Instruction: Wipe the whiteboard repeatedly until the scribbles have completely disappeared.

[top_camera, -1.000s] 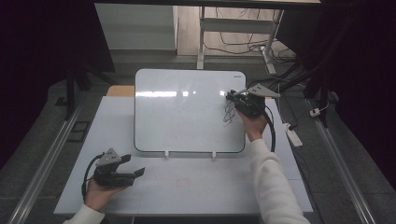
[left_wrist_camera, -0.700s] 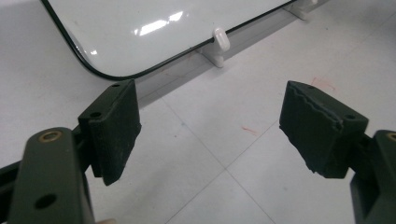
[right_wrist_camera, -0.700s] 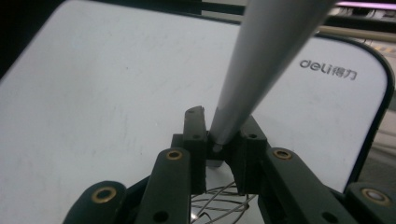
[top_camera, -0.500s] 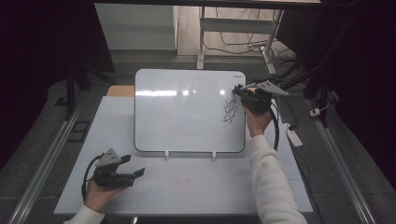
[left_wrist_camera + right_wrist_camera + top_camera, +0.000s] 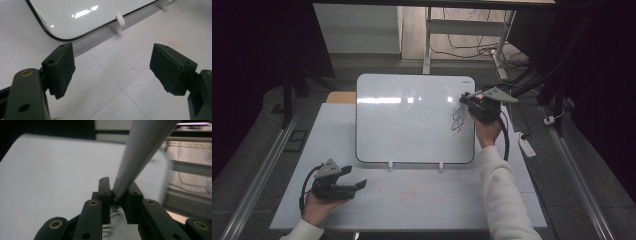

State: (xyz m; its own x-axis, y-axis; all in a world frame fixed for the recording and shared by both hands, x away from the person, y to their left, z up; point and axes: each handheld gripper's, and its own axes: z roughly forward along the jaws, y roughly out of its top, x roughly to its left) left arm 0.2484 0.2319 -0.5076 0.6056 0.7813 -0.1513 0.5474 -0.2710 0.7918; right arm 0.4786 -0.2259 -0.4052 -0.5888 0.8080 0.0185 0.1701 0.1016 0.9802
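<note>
Right hand-held gripper (image 5: 468, 98): I see its jaws closed tight on a marker, over the right edge of the whiteboard, toward the tabletop's far right corner.
Marker (image 5: 140, 152): grey barrel, clamped between the right jaws in the right gripper view; it rises up and to the right out of the jaws, and the tip end is hidden behind them.
Scribble (image 5: 458, 117): black loops on the board's right side, just below and beside the right gripper's jaws; I also catch a bit of it under the jaws in the right gripper view.
Whiteboard (image 5: 412, 120): white with a thin dark rim, taking up the far middle of the tabletop, its near edge resting on two small white clips.
Clip (image 5: 119, 21): white, under the board's near edge, ahead of the left jaws.
Left hand-held gripper (image 5: 356, 181): I hold it low over the near left corner of the tabletop; jaws wide apart, nothing between them, well apart from the board.
Tabletop (image 5: 422, 200): pale; faint red marks ahead of the left jaws.
Right sleeve (image 5: 504, 200): white, running from the near edge up to the right hand.
</note>
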